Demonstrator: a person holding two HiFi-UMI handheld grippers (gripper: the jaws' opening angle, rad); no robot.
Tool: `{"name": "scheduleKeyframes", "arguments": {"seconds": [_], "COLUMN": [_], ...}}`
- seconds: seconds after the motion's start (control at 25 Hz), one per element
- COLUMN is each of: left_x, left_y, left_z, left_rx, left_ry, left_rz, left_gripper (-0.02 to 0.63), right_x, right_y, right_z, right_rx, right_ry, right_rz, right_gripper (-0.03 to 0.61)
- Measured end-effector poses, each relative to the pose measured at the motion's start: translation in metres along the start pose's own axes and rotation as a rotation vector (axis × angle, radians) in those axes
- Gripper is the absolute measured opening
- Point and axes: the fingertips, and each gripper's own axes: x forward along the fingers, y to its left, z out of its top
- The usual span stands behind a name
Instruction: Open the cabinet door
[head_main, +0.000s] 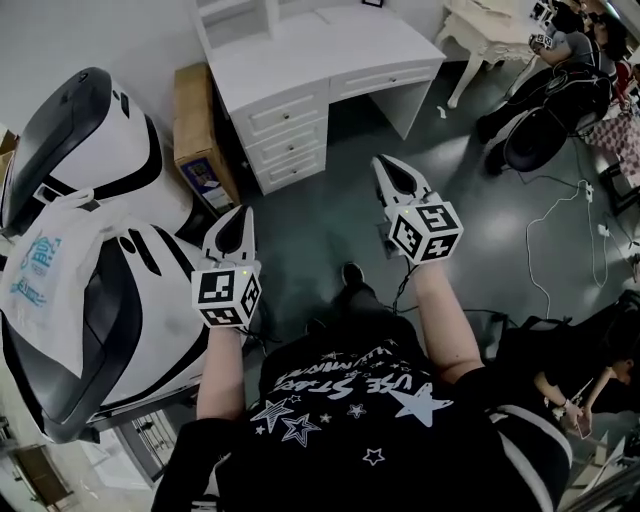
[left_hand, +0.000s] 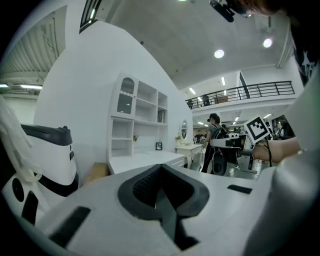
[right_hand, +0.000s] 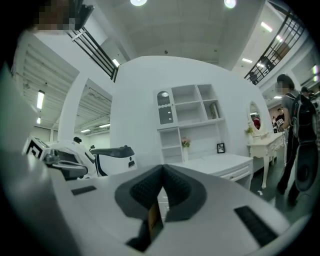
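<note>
A white desk (head_main: 310, 60) with a drawer stack (head_main: 285, 135) stands ahead of me, and a shelf unit (head_main: 235, 15) rises at its back. The shelf unit's small arched glass cabinet door (left_hand: 126, 97) (right_hand: 165, 109) is closed, at the unit's top left. Both grippers are held out in front of the person, well short of the desk. The left gripper (head_main: 232, 232) (left_hand: 160, 167) is shut with nothing in it. The right gripper (head_main: 385, 165) (right_hand: 162, 170) is also shut and empty, a little further forward.
A large white-and-black pod-shaped machine (head_main: 80, 200) fills the left, with a plastic bag (head_main: 45, 290) draped on it. A cardboard box (head_main: 195, 130) leans between it and the desk. At the far right are a cream dressing table (head_main: 490, 30), a dark chair (head_main: 545, 130), seated people and floor cables (head_main: 560, 215).
</note>
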Motion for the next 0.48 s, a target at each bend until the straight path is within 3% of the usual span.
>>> {"name": "scheduleKeyframes", "arguments": {"seconds": [0.24, 0.32, 0.48], "left_x": [0.012, 0.022, 0.052], "left_y": [0.008, 0.011, 0.02], "left_z": [0.018, 0.025, 0.035], "left_rx": [-0.017, -0.002, 0.02], "left_ry": [-0.06, -0.077, -0.093], "left_rz": [0.034, 0.043, 0.085], "left_gripper": [0.018, 0.141, 0.287], "right_x": [0.011, 0.023, 0.054], "right_y": [-0.022, -0.033, -0.056], "right_z": [0.01, 0.011, 0.013], "right_rx": [0.015, 0.027, 0.054], "right_ry": [-0.032, -0.042, -0.045], "right_rz": [-0.005, 0.002, 0.03], "right_gripper": [0.006, 0.006, 0.006]}}
